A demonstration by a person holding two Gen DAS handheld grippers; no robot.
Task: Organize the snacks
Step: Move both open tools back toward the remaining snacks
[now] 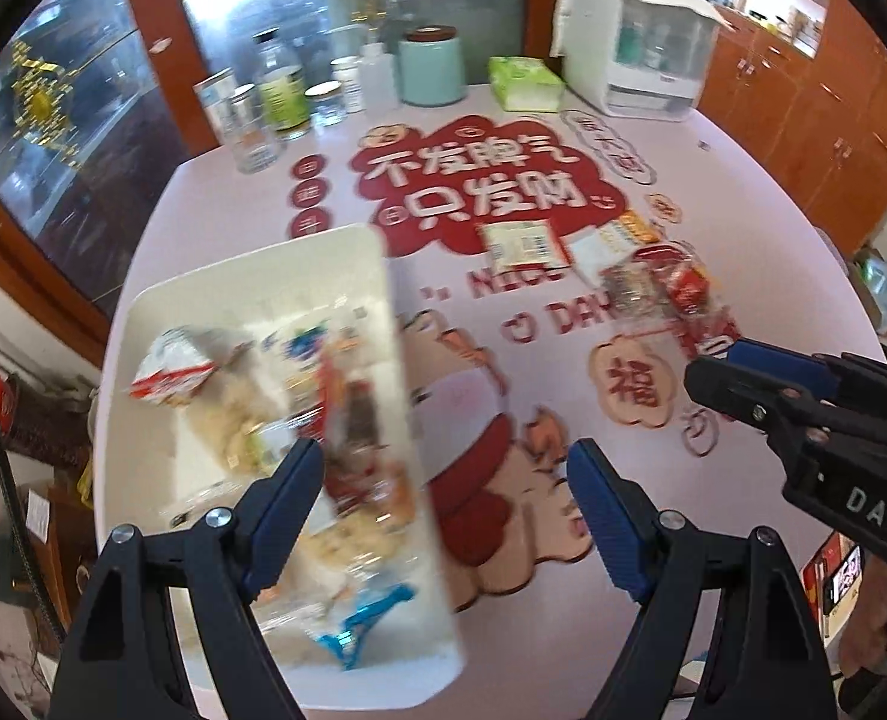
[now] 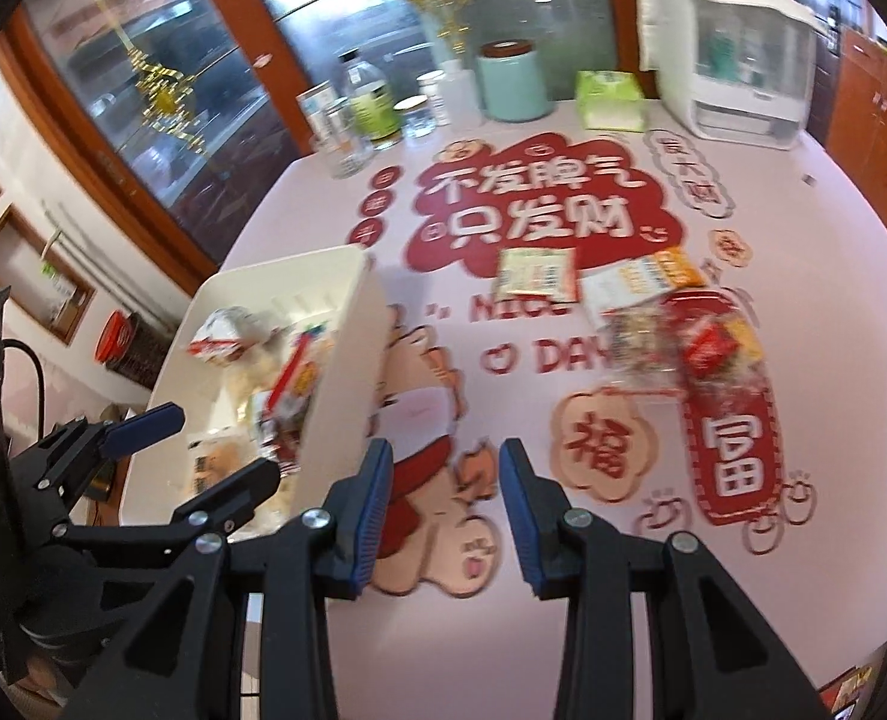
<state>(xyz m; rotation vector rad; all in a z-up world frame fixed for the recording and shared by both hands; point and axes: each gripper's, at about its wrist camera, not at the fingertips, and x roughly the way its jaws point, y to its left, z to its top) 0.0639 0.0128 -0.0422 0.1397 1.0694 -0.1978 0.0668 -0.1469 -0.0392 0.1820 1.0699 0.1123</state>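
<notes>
**Snacks: positions and gripper states**

Snacks are split between 2 locations. One group lies inside the white bin (image 1: 275, 276), which stands on the left part of the pink table (image 1: 653, 138). The bin contents include a red-and-white wrapped snack (image 1: 170, 369), pale packets and a blue-printed wrapper; motion blur prevents exact identification. The second group, the loose snack pile (image 2: 677, 324), lies on the table well to the right of the bin. It consists of a flat packet with a printed label (image 2: 536, 273), an orange-and-white packet (image 2: 641, 279) just beside it, and crinkled clear and red wrappers (image 2: 713, 354) nearest the camera.

The left gripper (image 1: 443, 510) hangs over the near right wall of the bin. Its jaws stand wide apart, and nothing is between the pads; 1 blue pad is above the bin contents, the other above the table print.

The right gripper (image 2: 443, 516) hangs over the cartoon print on the table, between the bin and the loose pile. Its jaws stand at a narrow gap with nothing gripped.

At the far table edge stand a teal canister (image 1: 431, 69), a green tissue pack (image 1: 524, 84), several bottles and jars (image 1: 281, 90), and a white appliance (image 1: 641, 54).
</notes>
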